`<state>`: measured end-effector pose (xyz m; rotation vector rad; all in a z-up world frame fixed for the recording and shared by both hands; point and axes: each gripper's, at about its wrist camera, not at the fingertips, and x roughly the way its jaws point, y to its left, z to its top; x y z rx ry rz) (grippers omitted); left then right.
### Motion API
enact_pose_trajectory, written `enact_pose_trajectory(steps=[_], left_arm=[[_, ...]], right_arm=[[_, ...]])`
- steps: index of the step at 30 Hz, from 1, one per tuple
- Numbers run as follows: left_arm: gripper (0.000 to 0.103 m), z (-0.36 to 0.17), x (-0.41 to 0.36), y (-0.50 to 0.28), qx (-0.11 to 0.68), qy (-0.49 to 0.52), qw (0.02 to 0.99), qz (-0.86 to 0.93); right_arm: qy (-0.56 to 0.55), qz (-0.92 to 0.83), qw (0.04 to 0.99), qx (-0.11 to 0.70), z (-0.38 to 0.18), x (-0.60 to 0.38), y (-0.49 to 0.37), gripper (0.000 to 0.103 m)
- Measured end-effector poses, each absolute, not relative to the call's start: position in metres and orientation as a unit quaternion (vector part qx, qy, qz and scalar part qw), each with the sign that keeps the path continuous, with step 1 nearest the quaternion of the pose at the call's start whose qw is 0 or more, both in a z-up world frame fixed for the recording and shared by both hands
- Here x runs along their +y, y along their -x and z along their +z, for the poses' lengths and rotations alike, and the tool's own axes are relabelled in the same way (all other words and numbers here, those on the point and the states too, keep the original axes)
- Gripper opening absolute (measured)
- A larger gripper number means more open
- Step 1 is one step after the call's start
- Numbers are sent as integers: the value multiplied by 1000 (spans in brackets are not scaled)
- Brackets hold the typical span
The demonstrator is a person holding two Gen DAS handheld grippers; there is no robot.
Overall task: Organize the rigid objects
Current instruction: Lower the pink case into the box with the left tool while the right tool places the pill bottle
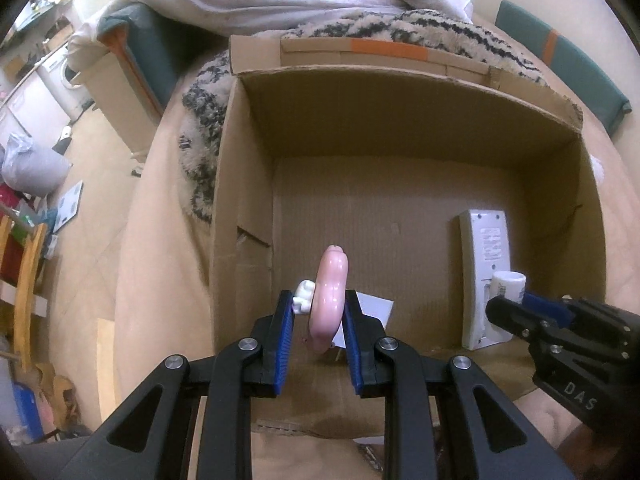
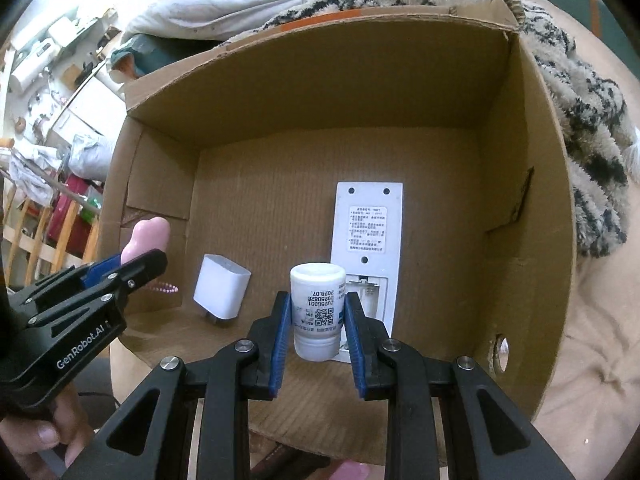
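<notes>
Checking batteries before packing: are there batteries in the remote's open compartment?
No, the remote lies face down with its battery compartment open and empty.

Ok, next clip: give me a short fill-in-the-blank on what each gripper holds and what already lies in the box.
1. The left gripper is shut on a ____ comb.
2. The right gripper is shut on a small white ____ with a printed label.
3. On the floor of the cardboard box, a white remote control lies with its battery compartment ____.
4. Left of the remote control lies a white ____.

Missing words: pink; bottle; open; charger plug
</notes>
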<state>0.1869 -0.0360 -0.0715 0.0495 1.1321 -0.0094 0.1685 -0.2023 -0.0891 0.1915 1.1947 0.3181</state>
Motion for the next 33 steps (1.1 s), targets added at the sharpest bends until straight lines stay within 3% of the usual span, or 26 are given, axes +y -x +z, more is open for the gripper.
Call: enact_pose_trajectory(steps=[12, 13, 14, 16, 19, 21, 24, 28, 33], left_arm=[[22, -75, -35, -187, 542, -23, 840, -3], [23, -75, -36, -187, 542, -24, 840, -3], [23, -74, -36, -187, 541, -26, 841, -4], [23, -74, -37, -186, 540, -31, 841, -5], [29, -73, -38, -185, 542, -34, 840, -5], [46, -69, -39, -183, 536, -33, 844, -8], [54, -63, -40, -182, 525, -30, 850, -14], [61, -57, -42, -180, 516, -41, 855, -12], [61, -53, -39, -178, 516, -42, 856, -14]], right_arm=[[-141, 164, 815, 537, -82, -216, -169, 31], [-144, 166, 817, 533, -81, -217, -169, 39], [-149, 169, 819, 529, -79, -217, -168, 58], [-159, 174, 823, 517, -74, -219, -165, 70], [-165, 177, 825, 511, -70, -220, -164, 71], [-173, 180, 824, 508, -69, -221, -165, 74], [-180, 177, 828, 501, -66, -224, -164, 83], [-193, 175, 830, 493, -62, -230, -164, 93], [-208, 173, 828, 491, -62, -235, -164, 94]])
